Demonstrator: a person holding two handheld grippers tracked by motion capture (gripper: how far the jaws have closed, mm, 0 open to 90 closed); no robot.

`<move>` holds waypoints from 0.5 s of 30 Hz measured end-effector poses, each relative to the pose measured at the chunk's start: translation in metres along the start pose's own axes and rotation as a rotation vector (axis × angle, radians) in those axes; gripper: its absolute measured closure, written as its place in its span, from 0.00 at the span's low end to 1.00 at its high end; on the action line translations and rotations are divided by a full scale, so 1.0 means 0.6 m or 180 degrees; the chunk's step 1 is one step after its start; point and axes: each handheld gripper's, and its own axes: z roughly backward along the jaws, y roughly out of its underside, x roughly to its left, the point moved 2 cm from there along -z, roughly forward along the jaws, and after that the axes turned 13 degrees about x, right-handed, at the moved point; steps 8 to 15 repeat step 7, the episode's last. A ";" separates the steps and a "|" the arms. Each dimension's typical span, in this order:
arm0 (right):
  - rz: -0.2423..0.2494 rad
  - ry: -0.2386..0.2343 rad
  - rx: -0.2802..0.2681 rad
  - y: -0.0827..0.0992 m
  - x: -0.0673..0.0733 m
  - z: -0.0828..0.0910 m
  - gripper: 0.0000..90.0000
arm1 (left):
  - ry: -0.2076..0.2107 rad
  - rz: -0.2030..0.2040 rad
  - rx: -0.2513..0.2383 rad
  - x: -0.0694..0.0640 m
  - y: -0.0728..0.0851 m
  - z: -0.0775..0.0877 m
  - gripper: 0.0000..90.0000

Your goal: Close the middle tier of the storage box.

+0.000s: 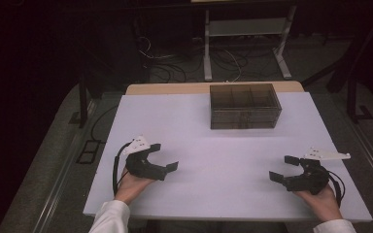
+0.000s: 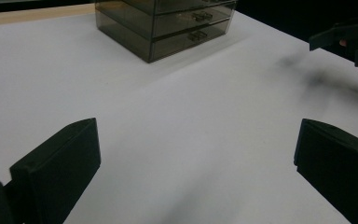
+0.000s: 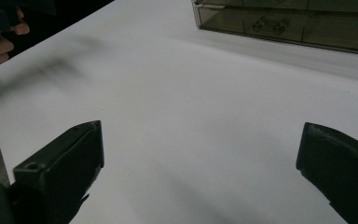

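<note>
While both hands rest near the front edge of the white worktop (image 1: pixel 199 145), the smoky see-through drawer box (image 1: pixel 244 106) stands well apart from them at the far side, a little right of the middle. The left hand-held gripper (image 1: pixel 164 156) has its jaws spread wide with nothing between them, and the right hand-held gripper (image 1: pixel 284 167) is likewise wide open and empty. The box lies ahead of both, its long side running across the worktop and its drawer fronts facing the person; in the left gripper view the box (image 2: pixel 168 23) shows small handles on two stacked drawers. It sits forward and to the right of the left gripper, forward and to the left of the right one. The right hand looks slightly nearer, so it seems the likelier one to reach a drawer handle.
</note>
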 end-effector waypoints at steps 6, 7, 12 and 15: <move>-0.0012 -0.0002 0.0026 0.001 0.002 -0.001 0.00 | 0.0002 0.0050 -0.0023 0.000 0.016 0.011 0.00; -0.0011 0.0002 0.0030 0.001 0.002 -0.001 0.00 | -0.0009 0.0057 -0.0030 0.001 0.017 0.013 0.00; -0.0011 0.0002 0.0030 0.001 0.002 -0.001 0.00 | -0.0009 0.0057 -0.0030 0.001 0.017 0.013 0.00; -0.0011 0.0002 0.0030 0.001 0.002 -0.001 0.00 | -0.0009 0.0057 -0.0030 0.001 0.017 0.013 0.00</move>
